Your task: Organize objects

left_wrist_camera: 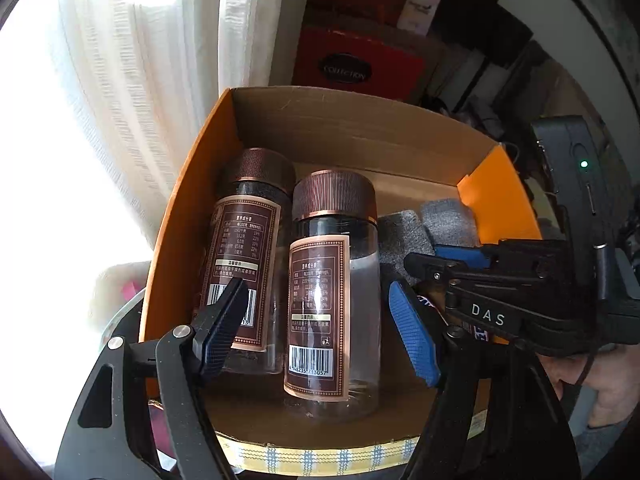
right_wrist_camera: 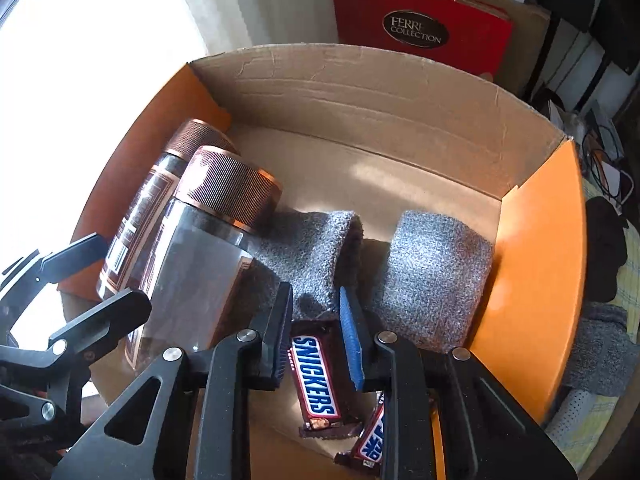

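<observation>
An open cardboard box (right_wrist_camera: 360,92) with orange outer sides holds everything. Two clear jars with copper-brown lids stand at its left; the near jar (left_wrist_camera: 332,280) sits between the fingers of my left gripper (left_wrist_camera: 320,328), which is open with a gap on each side. The far jar (left_wrist_camera: 248,240) stands behind the left finger. My right gripper (right_wrist_camera: 316,336) is shut on the far end of a Snickers bar (right_wrist_camera: 316,380), its pads against the bar's long sides. A second Snickers bar (right_wrist_camera: 370,442) lies beside it, partly hidden by the right finger.
Two grey rolled socks (right_wrist_camera: 320,248) (right_wrist_camera: 436,268) lie on the box floor ahead of my right gripper. A red gift box (right_wrist_camera: 420,24) stands behind the cardboard box. White curtains (left_wrist_camera: 140,60) hang at the left. The right gripper's body (left_wrist_camera: 520,300) crosses the box's right side.
</observation>
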Tool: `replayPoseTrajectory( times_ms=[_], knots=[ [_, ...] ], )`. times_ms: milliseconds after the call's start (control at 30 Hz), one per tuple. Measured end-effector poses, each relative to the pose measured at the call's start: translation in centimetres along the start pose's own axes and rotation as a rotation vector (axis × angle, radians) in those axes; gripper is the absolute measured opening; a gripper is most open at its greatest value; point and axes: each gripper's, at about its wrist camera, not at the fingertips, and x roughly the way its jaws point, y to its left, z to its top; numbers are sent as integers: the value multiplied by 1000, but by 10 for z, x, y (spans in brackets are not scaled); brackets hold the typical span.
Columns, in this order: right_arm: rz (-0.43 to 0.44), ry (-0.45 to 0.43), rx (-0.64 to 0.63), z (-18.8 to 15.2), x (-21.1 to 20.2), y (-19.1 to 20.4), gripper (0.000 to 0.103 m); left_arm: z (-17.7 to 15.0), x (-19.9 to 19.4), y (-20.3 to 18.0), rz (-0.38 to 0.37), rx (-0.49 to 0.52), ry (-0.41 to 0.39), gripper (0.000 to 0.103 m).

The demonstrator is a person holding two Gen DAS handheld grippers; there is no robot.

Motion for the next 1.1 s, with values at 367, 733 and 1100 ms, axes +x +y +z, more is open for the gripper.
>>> replayPoseTrajectory(
  times_ms=[367, 733, 1100],
  knots=[
    [-12, 3, -42, 2, 5, 6, 12, -2, 9, 1, -5, -4, 23, 70],
    [-125, -67, -138, 1, -37, 25, 11, -2, 9, 1, -8, -12, 27, 70],
    [-60, -139, -34, -26, -89, -13, 35, 6, -12, -13, -84, -47, -14, 89]
  ],
)
